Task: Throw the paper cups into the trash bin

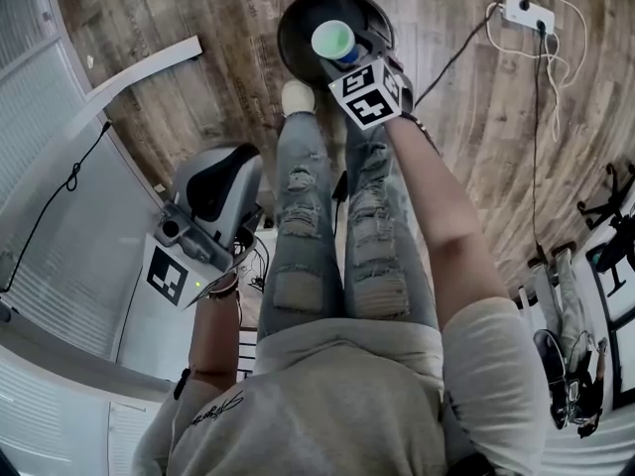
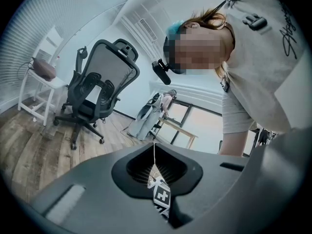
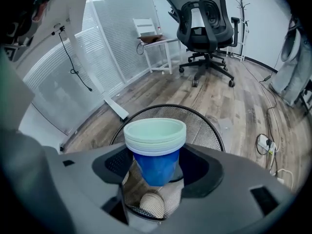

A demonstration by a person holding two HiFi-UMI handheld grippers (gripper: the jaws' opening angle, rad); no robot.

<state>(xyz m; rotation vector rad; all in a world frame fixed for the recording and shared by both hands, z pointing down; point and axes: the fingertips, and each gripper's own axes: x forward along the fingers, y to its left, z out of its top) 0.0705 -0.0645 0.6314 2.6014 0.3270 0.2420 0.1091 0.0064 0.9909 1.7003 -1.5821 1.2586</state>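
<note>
Right gripper (image 1: 349, 58) was observed extended forward at arm's length, its jaws clamped on a nested stack of paper cups (image 3: 156, 147). The cups were blue-walled with pale green rims (more than one rim was seen, but the exact count was not made out). The stack was held upright, mouth up, directly over the open mouth of the black mesh trash bin (image 1: 296, 23). In the right gripper view the cup rims were noted above the bin's rim, with mesh visible behind and below them.

Left gripper (image 2: 155, 155) was held low at the person's left side, well apart from the bin. Its jaws were seen pressed together along a thin seam, with nothing between them.

The bin was recorded standing on a wood-plank floor (image 1: 179, 38), just beyond the person's feet; a pale shoe (image 1: 297, 95) was noted just beside the bin's near wall. A white power strip (image 1: 527, 12) with trailing cables was seen on the floor to the right. A black office chair (image 3: 204, 26) was noted farther off in the room.
</note>
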